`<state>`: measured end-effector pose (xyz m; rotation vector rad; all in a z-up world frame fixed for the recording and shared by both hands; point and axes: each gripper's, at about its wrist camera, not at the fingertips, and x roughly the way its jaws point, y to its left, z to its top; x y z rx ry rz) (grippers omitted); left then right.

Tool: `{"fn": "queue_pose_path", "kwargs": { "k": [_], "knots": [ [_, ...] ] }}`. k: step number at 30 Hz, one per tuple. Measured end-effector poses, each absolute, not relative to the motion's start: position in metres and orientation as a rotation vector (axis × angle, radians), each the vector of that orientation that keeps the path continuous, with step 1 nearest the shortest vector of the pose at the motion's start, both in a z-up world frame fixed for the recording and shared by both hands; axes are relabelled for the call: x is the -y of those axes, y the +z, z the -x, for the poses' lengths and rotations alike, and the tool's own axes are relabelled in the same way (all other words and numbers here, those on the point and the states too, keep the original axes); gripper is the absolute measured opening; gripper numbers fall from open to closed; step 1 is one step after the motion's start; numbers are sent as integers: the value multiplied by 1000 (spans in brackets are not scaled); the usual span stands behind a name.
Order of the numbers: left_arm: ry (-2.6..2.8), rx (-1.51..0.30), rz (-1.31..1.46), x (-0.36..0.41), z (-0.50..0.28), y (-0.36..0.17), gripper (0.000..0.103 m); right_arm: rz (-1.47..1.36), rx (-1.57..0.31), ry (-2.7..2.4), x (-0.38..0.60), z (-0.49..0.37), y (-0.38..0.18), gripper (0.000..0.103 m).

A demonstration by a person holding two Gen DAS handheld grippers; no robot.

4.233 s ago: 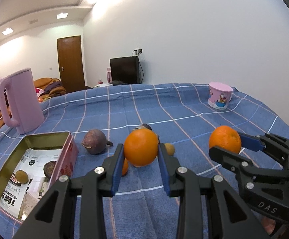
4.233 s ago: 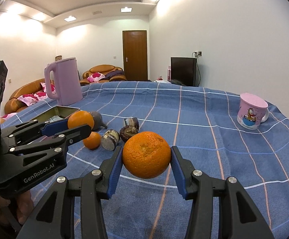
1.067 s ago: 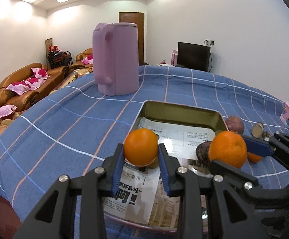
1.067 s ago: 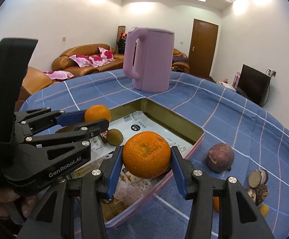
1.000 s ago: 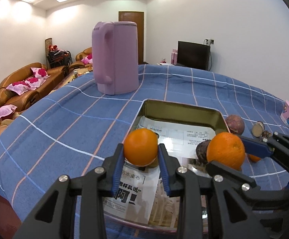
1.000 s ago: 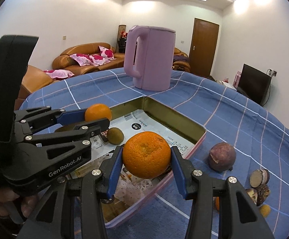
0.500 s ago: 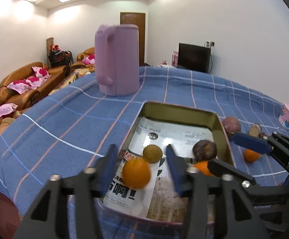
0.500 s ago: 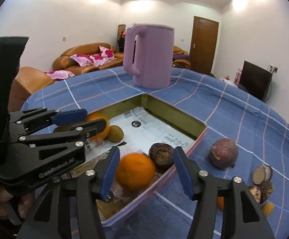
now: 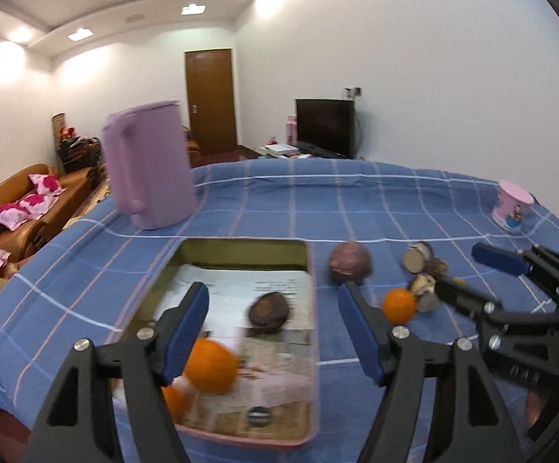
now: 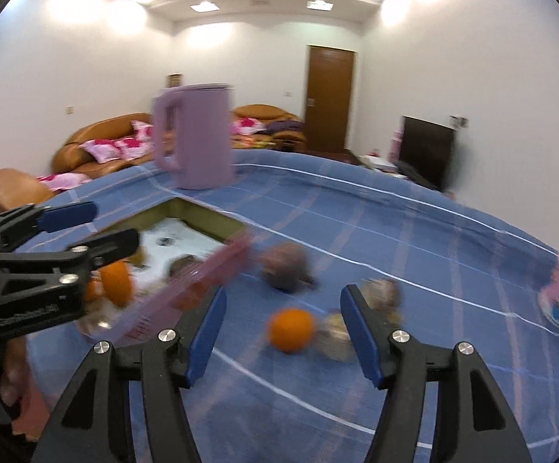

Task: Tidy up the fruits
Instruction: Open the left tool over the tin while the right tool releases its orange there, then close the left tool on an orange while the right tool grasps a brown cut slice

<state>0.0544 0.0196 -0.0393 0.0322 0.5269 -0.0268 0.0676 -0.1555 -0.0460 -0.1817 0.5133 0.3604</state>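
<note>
Two grippers: both empty, jaws opening, nothing between the blue pads of either.
Left gripper: tilted downward over the near end of the tin tray; seen from the right wrist at the left edge.
Right gripper: tilted downward over the cloth just right of the tray; seen from the left wrist at the right edge.
Hand: part of one shows below the left gripper's body, blurred.
Oranges in tray: a large orange lies at the near left of the tray, a smaller orange one touching it at the near corner; round, so no long axis to tell.
Dark fruit in tray: oval, long axis lying across the tray, near the right wall.
Tray: rectangular, long axis running away from the left camera, paper-lined.
Fruits outside: a small orange on the cloth between the right gripper's fingers in view, a purple round fruit just beside the tray's right wall, cut pieces further right.
Worktop: covered by a blue checked cloth; a lilac jug stands upright beyond the tray, a pink cup at the far right edge.
Room: white walls, a brown door, a dark screen, a brown sofa with pink cushions.
</note>
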Motion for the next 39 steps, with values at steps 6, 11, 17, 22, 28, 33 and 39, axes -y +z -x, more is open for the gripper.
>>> {"fn": "queue_pose_path", "kwargs": {
  "k": [6, 11, 17, 22, 28, 33, 39],
  "knots": [
    [-77, -550, -63, 13, -64, -41, 72, 150, -545, 246, 199, -75, -49, 63],
    [-113, -575, -88, 38, -76, -46, 72, 117, -577, 246, 204, -82, -54, 63],
    [-199, -637, -107, 61, -91, -54, 70, 69, -609, 211, 211, -92, -62, 63],
    [-237, -717, -85, 69, -111, -70, 60, 46, -599, 196, 220, -89, -60, 63],
    [-278, -790, -46, 71, -124, -84, 50, 32, -596, 191, 223, -87, -60, 63],
    [-313, -803, -21, 68, -127, -86, 32, 32, -600, 204, 219, -89, -61, 63],
    [-292, -791, -10, 56, -127, -84, 31, 33, -610, 215, 208, -93, -62, 63]
  ]
}}
